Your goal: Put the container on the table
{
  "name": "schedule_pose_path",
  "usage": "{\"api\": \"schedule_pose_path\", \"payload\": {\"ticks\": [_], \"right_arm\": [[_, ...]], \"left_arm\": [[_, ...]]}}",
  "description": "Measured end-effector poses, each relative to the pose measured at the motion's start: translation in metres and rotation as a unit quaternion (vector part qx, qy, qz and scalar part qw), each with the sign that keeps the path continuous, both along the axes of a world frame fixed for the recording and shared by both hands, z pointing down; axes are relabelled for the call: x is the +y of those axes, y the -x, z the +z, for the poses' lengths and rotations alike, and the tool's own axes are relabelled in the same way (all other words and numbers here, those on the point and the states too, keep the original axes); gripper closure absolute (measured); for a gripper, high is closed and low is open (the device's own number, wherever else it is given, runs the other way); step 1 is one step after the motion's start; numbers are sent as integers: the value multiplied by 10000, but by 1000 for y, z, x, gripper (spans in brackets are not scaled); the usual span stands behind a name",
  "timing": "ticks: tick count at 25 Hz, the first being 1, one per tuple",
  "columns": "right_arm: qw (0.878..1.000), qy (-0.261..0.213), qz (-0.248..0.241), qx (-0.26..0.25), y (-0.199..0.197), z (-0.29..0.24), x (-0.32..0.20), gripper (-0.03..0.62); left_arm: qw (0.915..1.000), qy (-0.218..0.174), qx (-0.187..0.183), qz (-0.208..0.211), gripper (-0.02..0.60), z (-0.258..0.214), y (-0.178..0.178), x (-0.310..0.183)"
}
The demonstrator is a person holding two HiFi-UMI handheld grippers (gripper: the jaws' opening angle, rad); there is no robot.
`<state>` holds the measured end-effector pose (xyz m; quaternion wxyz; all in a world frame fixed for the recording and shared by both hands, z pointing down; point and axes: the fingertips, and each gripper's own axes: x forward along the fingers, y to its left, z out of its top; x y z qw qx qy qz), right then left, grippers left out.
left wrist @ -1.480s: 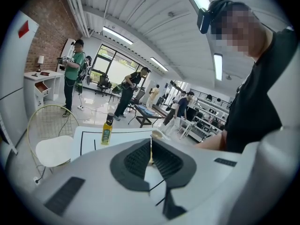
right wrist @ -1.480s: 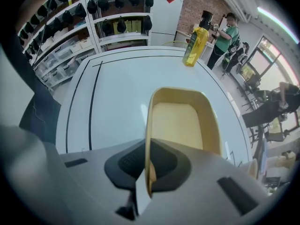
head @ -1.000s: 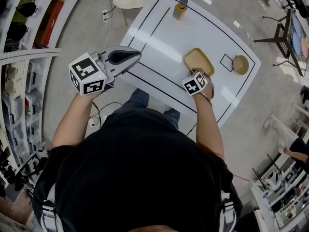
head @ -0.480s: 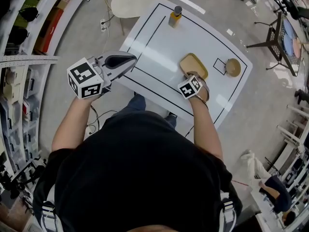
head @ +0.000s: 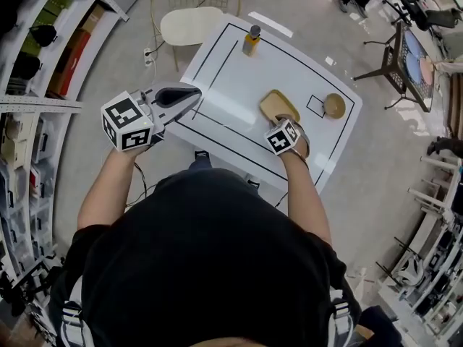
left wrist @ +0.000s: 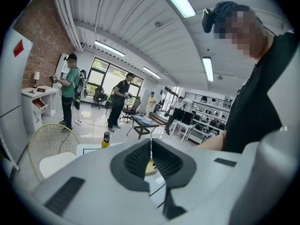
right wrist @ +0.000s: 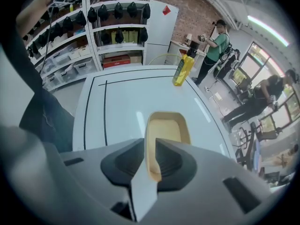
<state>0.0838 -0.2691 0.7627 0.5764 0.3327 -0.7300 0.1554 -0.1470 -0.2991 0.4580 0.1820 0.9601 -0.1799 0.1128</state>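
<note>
The container (head: 278,105) is a shallow tan tray with rounded corners, over the near right part of the white table (head: 239,71). My right gripper (head: 289,121) is shut on its near rim; in the right gripper view the rim (right wrist: 153,159) sits between the pads of the right gripper (right wrist: 151,165) and the rest of the container (right wrist: 167,129) stretches ahead. Whether the tray rests on the table or hangs just above it is not clear. My left gripper (head: 195,92) is held high off the table's left edge, shut and empty, and its pads (left wrist: 161,161) meet.
A yellow bottle with a dark cap (head: 251,41) stands at the table's far edge. A round tan bowl (head: 334,105) sits right of a small black square outline. A pale chair (head: 189,26) stands beyond the table, shelves (head: 29,63) line the left, and people (left wrist: 70,95) stand far off.
The head view has pulled up and back, so the table looks smaller and farther. The right gripper keeps its hold on the container, and the left gripper stays raised at the left.
</note>
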Motion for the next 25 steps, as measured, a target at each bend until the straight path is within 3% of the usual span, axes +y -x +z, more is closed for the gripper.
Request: {"api": "schedule_pose_path", "payload": {"ticks": [13, 25], "right_arm": [[9975, -342, 540, -292, -4, -60, -8, 517], [9870, -856, 1149, -726, -22, -126, -30, 520]], "left_arm": [[9992, -285, 170, 243, 572, -30, 6, -2], [9975, -452, 297, 454, 572, -44, 2, -16]]}}
